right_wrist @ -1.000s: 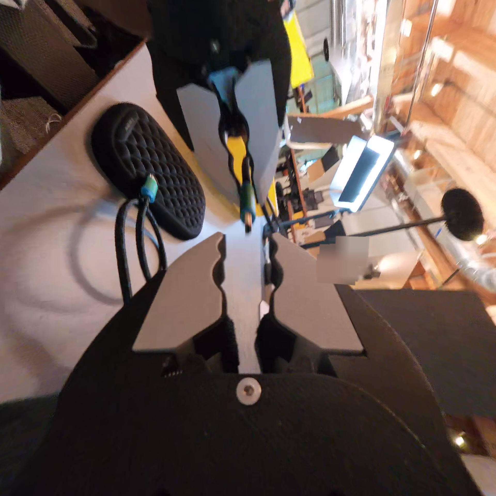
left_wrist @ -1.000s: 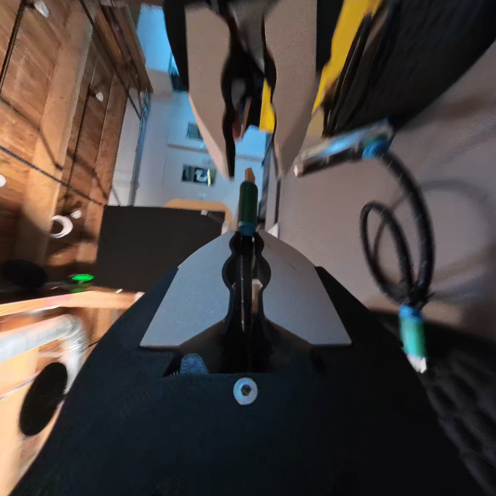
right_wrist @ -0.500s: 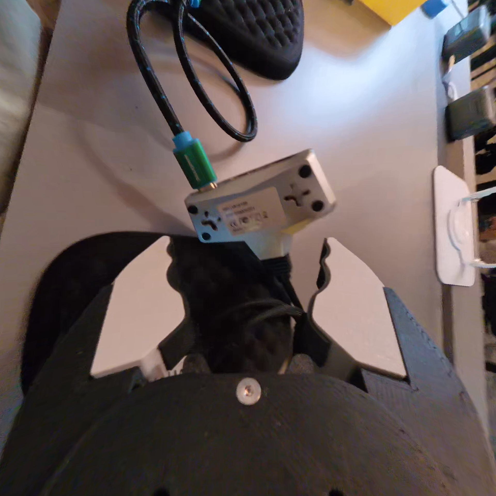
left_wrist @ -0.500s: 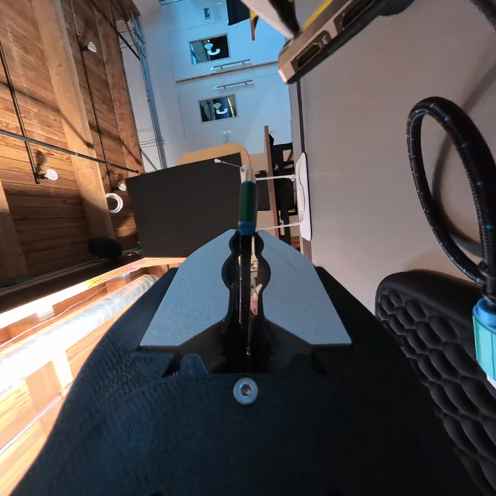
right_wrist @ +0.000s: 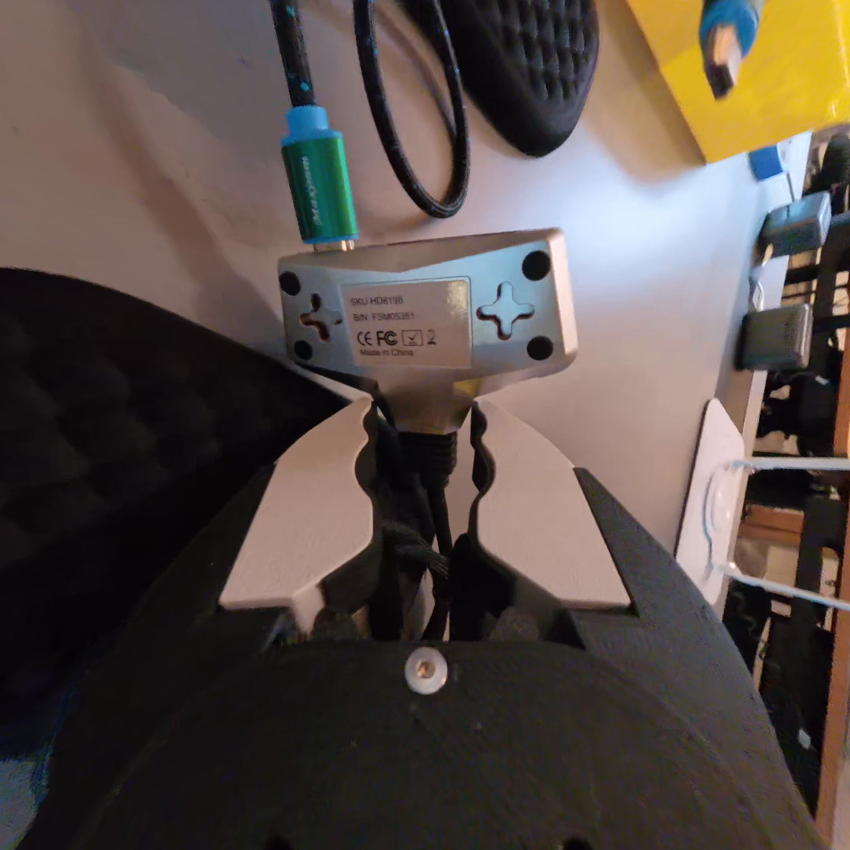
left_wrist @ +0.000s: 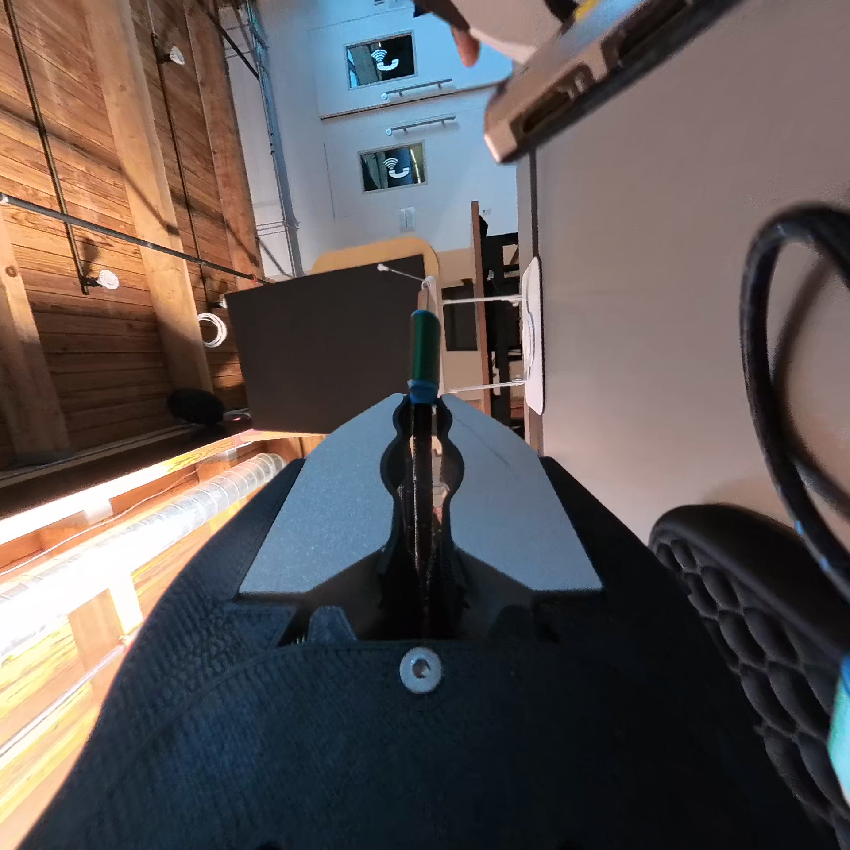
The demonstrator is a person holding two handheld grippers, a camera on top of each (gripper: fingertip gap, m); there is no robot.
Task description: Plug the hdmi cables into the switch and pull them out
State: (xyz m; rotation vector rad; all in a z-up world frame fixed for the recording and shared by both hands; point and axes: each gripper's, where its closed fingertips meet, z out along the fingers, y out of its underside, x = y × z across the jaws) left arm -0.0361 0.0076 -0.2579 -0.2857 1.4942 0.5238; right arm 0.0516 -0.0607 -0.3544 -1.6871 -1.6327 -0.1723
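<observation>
The plug [right_wrist: 319, 184] at 11 o'clock is shiny green with a light blue collar. Its cable [right_wrist: 294, 60] is black with blue specks. The switch [right_wrist: 427, 299] is silver-grey with four black dots. The pad [right_wrist: 529, 69] at 12 o'clock is black and bumpy. The box [right_wrist: 782, 92] at 1 o'clock is yellow.

- Warm side light; soft shadows on the pale table [right_wrist: 621, 257].
- Wide-angle bending at edges.
- Switch [left_wrist: 575, 92] blurred in left view, sharp in right.
</observation>
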